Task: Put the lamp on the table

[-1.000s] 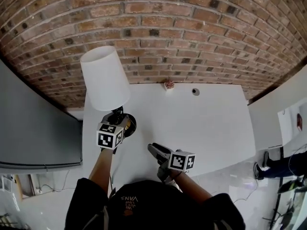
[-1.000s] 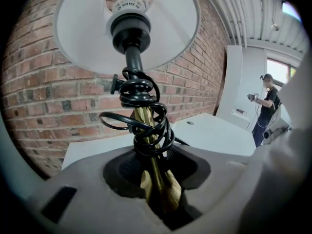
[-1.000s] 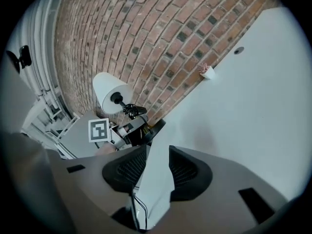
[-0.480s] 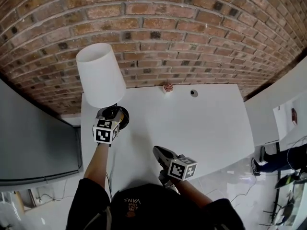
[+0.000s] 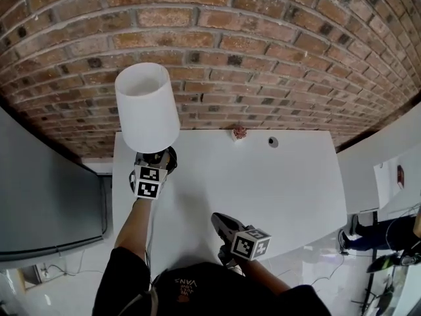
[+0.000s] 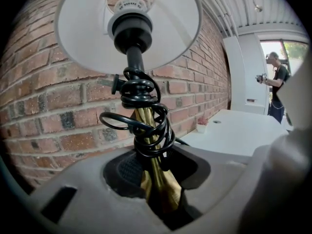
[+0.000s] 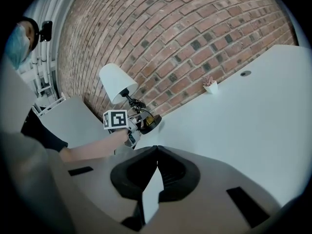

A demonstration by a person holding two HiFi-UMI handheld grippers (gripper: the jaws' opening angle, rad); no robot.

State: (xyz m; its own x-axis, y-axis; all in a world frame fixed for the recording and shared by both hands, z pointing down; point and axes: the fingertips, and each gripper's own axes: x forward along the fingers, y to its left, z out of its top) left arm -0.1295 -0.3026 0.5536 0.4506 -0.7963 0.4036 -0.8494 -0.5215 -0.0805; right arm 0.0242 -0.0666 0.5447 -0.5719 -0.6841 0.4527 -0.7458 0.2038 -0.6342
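The lamp has a white shade (image 5: 146,107), a brass stem (image 6: 155,179) wound with black cord (image 6: 144,126), and a round black base (image 5: 163,158). My left gripper (image 5: 156,163) is shut on the stem just above the base and holds the lamp nearly upright over the far left corner of the white table (image 5: 289,176). Whether the base rests on the table I cannot tell. In the right gripper view the lamp (image 7: 119,84) leans by the brick wall. My right gripper (image 5: 217,218) hangs over the table's near edge, shut with nothing between its jaws (image 7: 156,152).
A small potted plant (image 5: 239,133) and a round cable hole (image 5: 272,141) sit at the table's far edge against the brick wall (image 5: 263,51). A grey panel (image 5: 46,196) stands left of the table and a white counter (image 5: 388,143) to its right. A person (image 6: 279,89) stands far off.
My left gripper has carried the lamp away from me, toward the wall and the table's far left corner. The right gripper has drifted slightly toward the near edge.
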